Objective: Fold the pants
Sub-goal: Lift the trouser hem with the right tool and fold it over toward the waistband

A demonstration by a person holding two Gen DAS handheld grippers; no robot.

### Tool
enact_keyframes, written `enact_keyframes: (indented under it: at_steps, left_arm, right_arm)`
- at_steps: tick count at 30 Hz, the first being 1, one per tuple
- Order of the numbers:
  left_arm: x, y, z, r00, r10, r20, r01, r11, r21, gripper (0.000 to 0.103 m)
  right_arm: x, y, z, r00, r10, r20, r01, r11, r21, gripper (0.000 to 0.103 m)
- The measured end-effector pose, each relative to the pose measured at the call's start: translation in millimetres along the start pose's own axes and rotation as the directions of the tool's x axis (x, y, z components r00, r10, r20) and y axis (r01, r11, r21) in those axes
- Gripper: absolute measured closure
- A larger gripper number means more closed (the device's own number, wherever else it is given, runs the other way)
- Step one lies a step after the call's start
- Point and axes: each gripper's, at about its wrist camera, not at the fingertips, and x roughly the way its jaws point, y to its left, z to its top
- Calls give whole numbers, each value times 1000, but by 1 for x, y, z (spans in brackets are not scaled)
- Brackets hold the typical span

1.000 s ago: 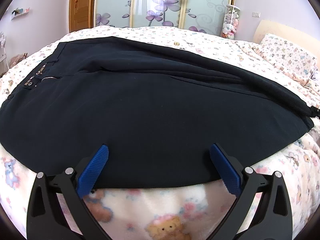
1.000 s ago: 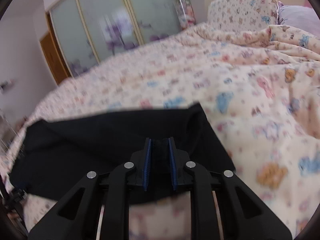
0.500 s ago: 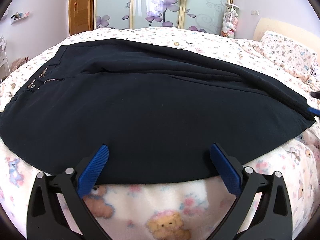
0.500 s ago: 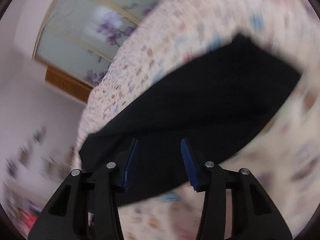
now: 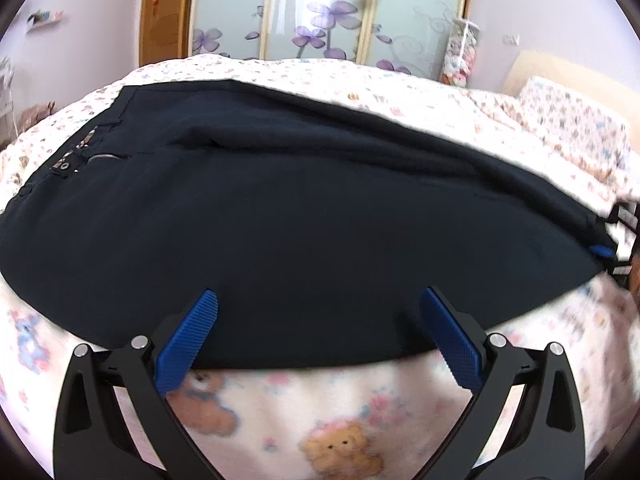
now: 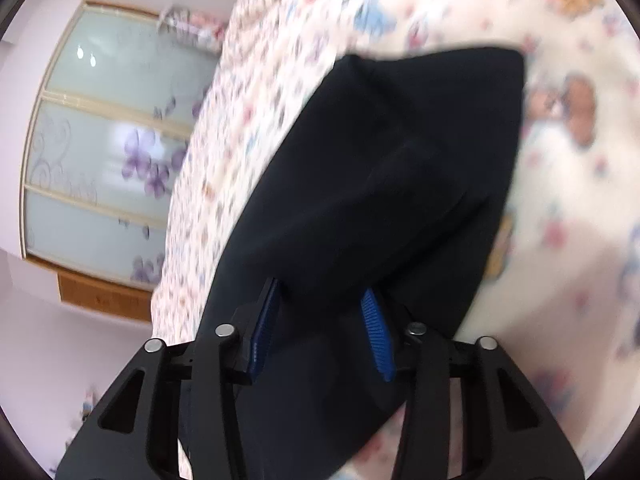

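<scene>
The dark pants point(image 5: 304, 208) lie flat on the bed point(image 5: 304, 408). The left claw point(image 5: 320, 320) gapes wide, holding nothing. The right claw point(image 6: 322, 312) is closing around the pant leg end.

Right tongs point(image 6: 322, 314) closing with dark pants point(image 6: 384, 184) fabric between them; teddy-print bedspread point(image 6: 560, 240) beneath.

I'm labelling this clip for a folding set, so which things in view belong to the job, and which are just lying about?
Part of the job:
- dark pants, spread on the bed
- left tongs, open at the near edge
- right tongs, closing with the fabric between them

Just lying about:
- teddy-print bedspread
- pillow
- flowered wardrobe doors
- soft toys
</scene>
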Motion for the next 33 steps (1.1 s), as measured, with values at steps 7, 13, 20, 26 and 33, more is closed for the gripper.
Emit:
enact_keyframes:
  at_steps: [7, 13, 20, 26, 33]
  left_arm:
    - [-15, 53, 108, 997, 1, 78, 6, 997, -83, 2]
    - [65, 105, 197, 995, -75, -58, 50, 935, -352, 2]
    - [179, 121, 236, 980, -18, -200, -91, 847, -524, 13]
    - [246, 110, 238, 952, 33, -304, -192, 839, -510, 37]
    - [251, 116, 235, 969, 16, -247, -155, 818, -554, 100]
  right_arm:
    - [-3, -5, -23, 992, 15, 129, 10, 982, -189, 95]
    - [-3, -4, -27, 984, 29, 178, 20, 963, -267, 95]
    - [1, 0, -26, 981, 60, 185, -2, 955, -296, 95]
    - [0, -6, -25, 980, 106, 167, -50, 950, -309, 95]
    - [1, -6, -23, 978, 135, 161, -80, 947, -311, 95]
